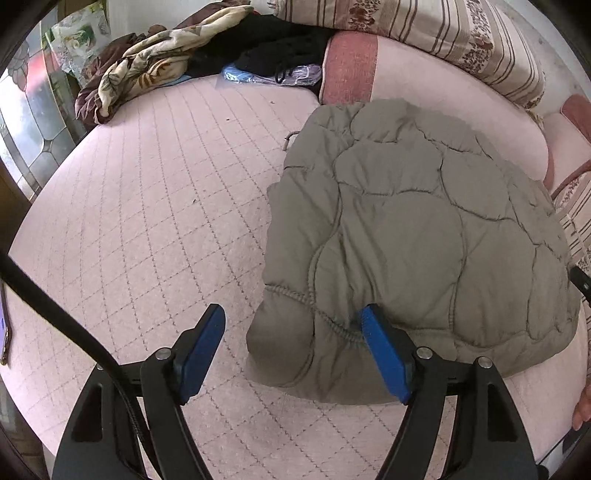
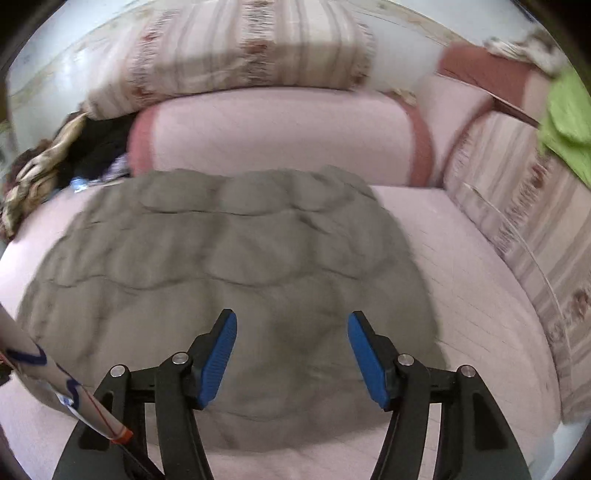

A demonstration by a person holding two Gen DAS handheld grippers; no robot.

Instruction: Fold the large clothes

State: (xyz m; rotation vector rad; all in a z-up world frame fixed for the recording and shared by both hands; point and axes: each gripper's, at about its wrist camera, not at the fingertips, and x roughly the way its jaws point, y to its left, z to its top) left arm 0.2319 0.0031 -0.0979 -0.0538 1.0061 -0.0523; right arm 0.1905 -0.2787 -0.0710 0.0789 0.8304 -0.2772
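Observation:
A grey-green quilted puffer jacket lies folded into a bundle on a pink quilted bed. My left gripper is open at the jacket's near left corner; its right finger touches the elastic cuff area, its left finger is over bare bed. In the right wrist view, which is blurred, the jacket fills the middle. My right gripper is open just above the jacket's near edge and holds nothing.
Pink cushions and striped pillows line the back. A crumpled floral blanket and black clothes lie at the far left. A green cloth sits at the right. A patterned sleeve crosses the lower left.

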